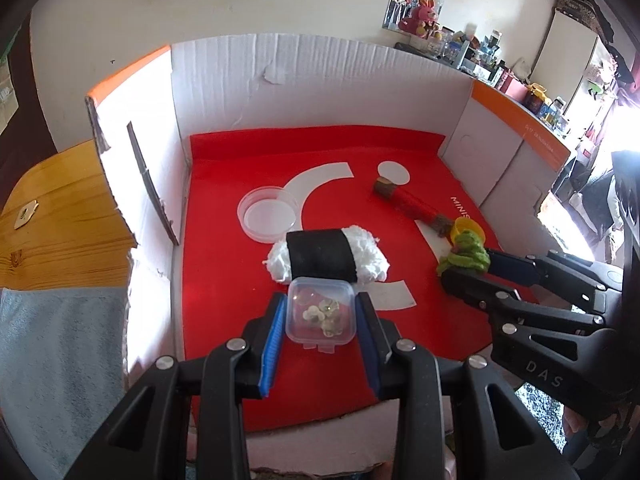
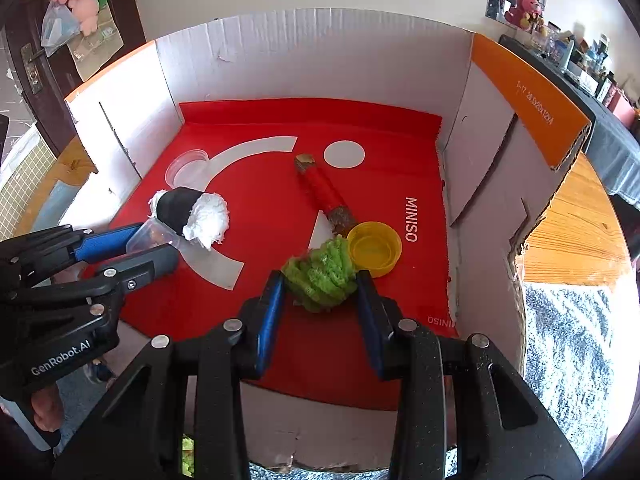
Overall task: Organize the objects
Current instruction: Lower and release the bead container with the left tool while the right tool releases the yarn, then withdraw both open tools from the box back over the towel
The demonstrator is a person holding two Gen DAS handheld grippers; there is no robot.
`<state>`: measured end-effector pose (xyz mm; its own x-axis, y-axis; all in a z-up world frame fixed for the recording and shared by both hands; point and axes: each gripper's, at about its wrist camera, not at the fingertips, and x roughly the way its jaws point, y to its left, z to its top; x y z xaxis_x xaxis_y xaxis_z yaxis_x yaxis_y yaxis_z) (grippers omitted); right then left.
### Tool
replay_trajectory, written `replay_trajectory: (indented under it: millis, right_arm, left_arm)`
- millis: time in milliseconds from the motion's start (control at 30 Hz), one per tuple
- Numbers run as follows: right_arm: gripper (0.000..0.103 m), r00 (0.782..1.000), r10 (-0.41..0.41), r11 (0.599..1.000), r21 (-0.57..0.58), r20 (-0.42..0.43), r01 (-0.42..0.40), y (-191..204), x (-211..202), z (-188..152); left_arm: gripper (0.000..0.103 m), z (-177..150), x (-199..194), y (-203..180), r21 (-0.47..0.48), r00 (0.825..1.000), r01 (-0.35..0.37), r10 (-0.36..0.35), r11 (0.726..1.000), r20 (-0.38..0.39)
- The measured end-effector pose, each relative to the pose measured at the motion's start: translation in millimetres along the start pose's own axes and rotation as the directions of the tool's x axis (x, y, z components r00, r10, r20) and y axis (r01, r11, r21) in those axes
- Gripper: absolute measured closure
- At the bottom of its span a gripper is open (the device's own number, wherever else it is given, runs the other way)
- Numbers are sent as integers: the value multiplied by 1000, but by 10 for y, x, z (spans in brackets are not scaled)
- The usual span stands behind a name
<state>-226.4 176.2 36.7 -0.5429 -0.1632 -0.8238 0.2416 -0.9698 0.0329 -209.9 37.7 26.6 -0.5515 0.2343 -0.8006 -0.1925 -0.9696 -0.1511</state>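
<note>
Left wrist view: the left hand-held gripper angles steeply down into a white cardboard box lined with a red mat, its 2 blue-padded fingers pinching a small clear lidded container that holds a few pale pieces. The container sits low at 6 o'clock in the frame. Just beyond it, at 12 o'clock from the fingertips, lies a white fluffy roll with a black band; a round clear lid rests at 11 o'clock. A red stick with rough brown ends lies at 1 o'clock. At 3 o'clock the right hand-held gripper reaches in from the frame's edge, also tilted down, clamped on a green fuzzy clump, with a yellow cap just behind it.

Right wrist view: the right hand-held gripper points down at the mat, its 2 fingers squeezing the green clump from both sides at the frame's centre. The yellow cap touches the clump at 2 o'clock, and the red stick runs off toward 12 o'clock. At 9 o'clock the left hand-held gripper comes in from the edge, gripping the clear container, which touches the black-banded roll. The clear lid lies at 10 o'clock. A wooden counter shows past the box's torn wall at 3 o'clock.
</note>
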Motion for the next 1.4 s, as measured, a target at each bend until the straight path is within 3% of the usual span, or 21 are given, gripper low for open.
replay_trajectory:
  millis: [500, 700, 1033, 1200, 1400]
  right_arm:
    - [66, 1000, 12, 1000, 5, 12, -12, -12, -13, -5]
    - [60, 1000, 14, 1000, 0, 19, -14, 1, -42, -23]
    - [50, 998, 26, 1000, -8, 49, -26, 50, -156, -72]
    - [45, 997, 30, 999, -18, 66, -28, 84, -229, -113]
    - [37, 996, 33, 999, -20, 83, -31, 86, -325, -163]
  left_arm:
    - [65, -15, -39, -2, 3, 1000, -3, 3, 1000, 11]
    - [58, -22, -104, -23, 7, 1000, -3, 3, 1000, 31]
    - [58, -60, -225, -19, -6, 998, 4, -4, 1000, 59]
    - [48, -99, -314, -26, -7, 997, 1, -1, 1000, 82]
    - [48, -152, -413, 4, -17, 995, -3, 5, 1000, 100]
